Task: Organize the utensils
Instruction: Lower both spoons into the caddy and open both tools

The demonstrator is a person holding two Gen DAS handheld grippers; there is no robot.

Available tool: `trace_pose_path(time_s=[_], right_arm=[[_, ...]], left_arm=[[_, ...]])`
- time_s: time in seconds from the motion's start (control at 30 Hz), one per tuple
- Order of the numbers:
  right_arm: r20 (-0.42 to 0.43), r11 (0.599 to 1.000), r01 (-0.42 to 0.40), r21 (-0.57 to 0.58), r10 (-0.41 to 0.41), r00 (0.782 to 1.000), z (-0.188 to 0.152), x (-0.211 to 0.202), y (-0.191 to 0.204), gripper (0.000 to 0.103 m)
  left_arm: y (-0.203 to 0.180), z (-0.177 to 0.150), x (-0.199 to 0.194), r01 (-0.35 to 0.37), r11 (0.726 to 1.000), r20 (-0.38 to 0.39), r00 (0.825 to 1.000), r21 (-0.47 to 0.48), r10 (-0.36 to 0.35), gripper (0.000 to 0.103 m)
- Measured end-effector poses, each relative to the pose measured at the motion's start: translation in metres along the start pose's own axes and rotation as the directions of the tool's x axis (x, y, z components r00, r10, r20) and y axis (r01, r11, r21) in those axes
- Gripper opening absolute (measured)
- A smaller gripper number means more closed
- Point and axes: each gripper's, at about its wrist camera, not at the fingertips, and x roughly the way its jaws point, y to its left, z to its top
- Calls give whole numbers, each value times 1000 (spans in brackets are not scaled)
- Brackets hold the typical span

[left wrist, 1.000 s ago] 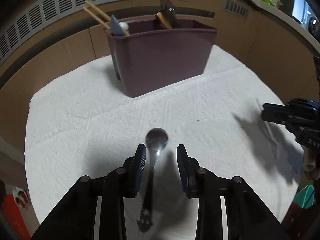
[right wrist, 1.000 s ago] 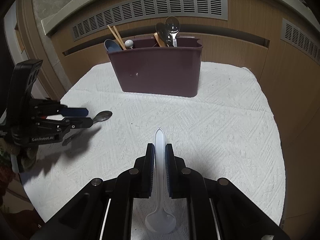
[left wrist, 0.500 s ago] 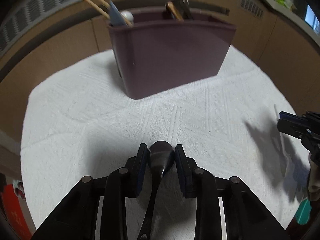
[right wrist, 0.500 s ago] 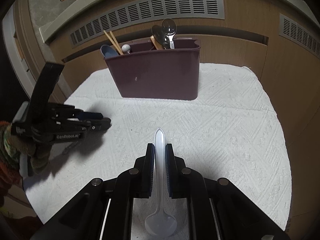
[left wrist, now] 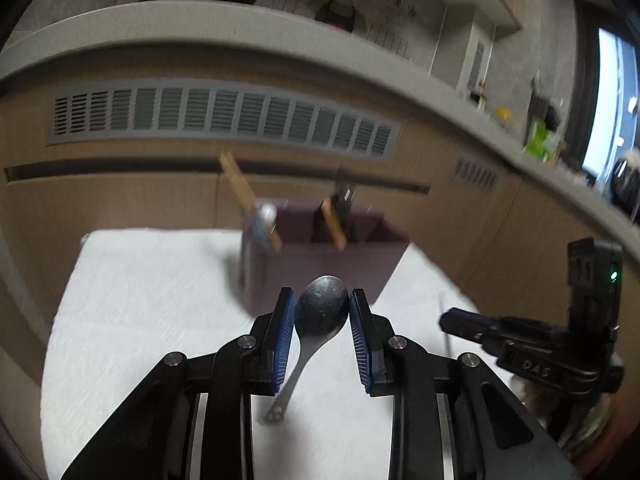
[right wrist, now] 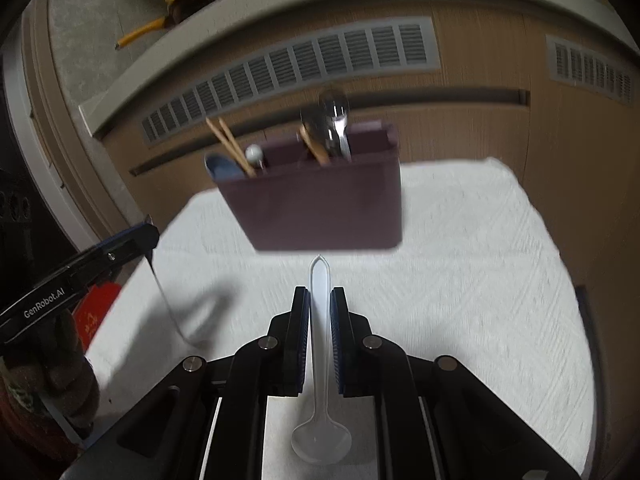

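On the left, the left gripper [left wrist: 322, 306] is clamped on the bowl of a dark metal spoon [left wrist: 320, 312], its blue ribbed pads pressing the bowl's edges; the jaws have just been closing on it. The handle hangs down and back toward the white textured cloth [left wrist: 152, 280], its end seeming clear of the surface, so I judge the spoon is lifted and only needs carrying to the holder.

In the middle stands the dark purple rectangular plastic utensil holder [right wrist: 320, 208], on the far part of the cloth. It already holds several pieces: wooden chopsticks [right wrist: 228, 142], a blue-grey piece and a white ball-topped item in its left compartment, and metal spoons [right wrist: 332, 120] with a wooden handle in a compartment further right. That part of the sorting looks done.

On the right, the right gripper [right wrist: 319, 308] is closed tight on the handle of a translucent white plastic spoon [right wrist: 320, 360], bowl toward the camera, tip pointing at the holder. It too is in hand and not yet delivered.

So two utensils remain to be dropped in; no others show loose on the cloth. Motion blur smears the holder in both views, so the number of compartments and what fills them are hard to read. The holder's inside is hidden, and the gripper bodies cover the near cloth.
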Motion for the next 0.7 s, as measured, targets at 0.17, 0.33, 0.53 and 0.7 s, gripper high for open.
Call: trace_pose_path(time_s=[0.17, 0.33, 0.53, 0.7], right_arm=[[231, 994, -11, -110, 36, 972, 97, -41, 20, 10], [398, 981, 11, -194, 68, 915, 150, -38, 27, 10], [396, 975, 26, -221, 65, 916, 149, 17, 18, 10], [344, 980, 30, -198, 41, 938, 137, 64, 2, 10]], left_arm=[[-17, 94, -12, 111, 994, 170, 979, 1, -109, 28], [-12, 137, 11, 137, 990, 236, 964, -38, -124, 29], [21, 134, 67, 138, 980, 161, 980, -141, -115, 29], [43, 119, 102, 123, 976, 94, 990, -182, -107, 29]])
